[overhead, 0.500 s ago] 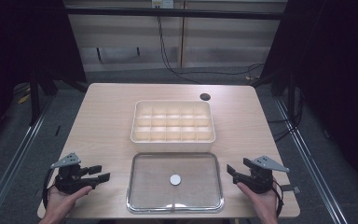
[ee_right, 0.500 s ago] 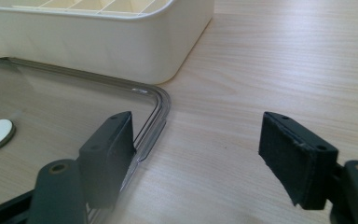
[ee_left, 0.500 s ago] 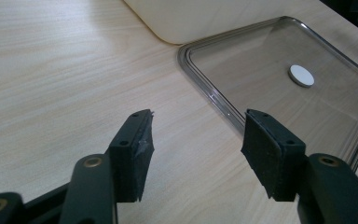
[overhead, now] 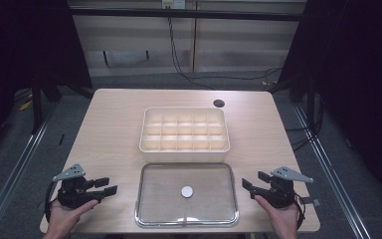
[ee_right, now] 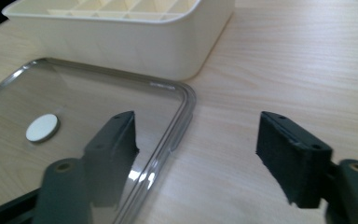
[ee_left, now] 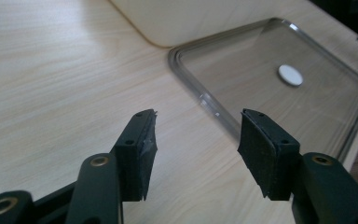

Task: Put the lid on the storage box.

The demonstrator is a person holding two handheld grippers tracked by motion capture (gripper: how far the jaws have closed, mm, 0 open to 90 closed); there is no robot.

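Since the earlier frame nothing has shifted: both hands rest at the same spots beside the clear lid (overhead: pixel 186 194). The lid lies flat on the table (overhead: pixel 109 129), just in front of the cream divided box (overhead: pixel 184 128). The left tongs (overhead: pixel 107 187) sit left of the lid, the right tongs (overhead: pixel 251 183) right of it, both spread and pinching nothing. The left gripper view shows the lid's raised rim and white round knob (ee_left: pixel 290 74) close up; the high view adds a dark hole (overhead: pixel 219 103) behind the box.

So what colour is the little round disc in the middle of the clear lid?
White. The disc on the clear lid shows best in the left gripper view.
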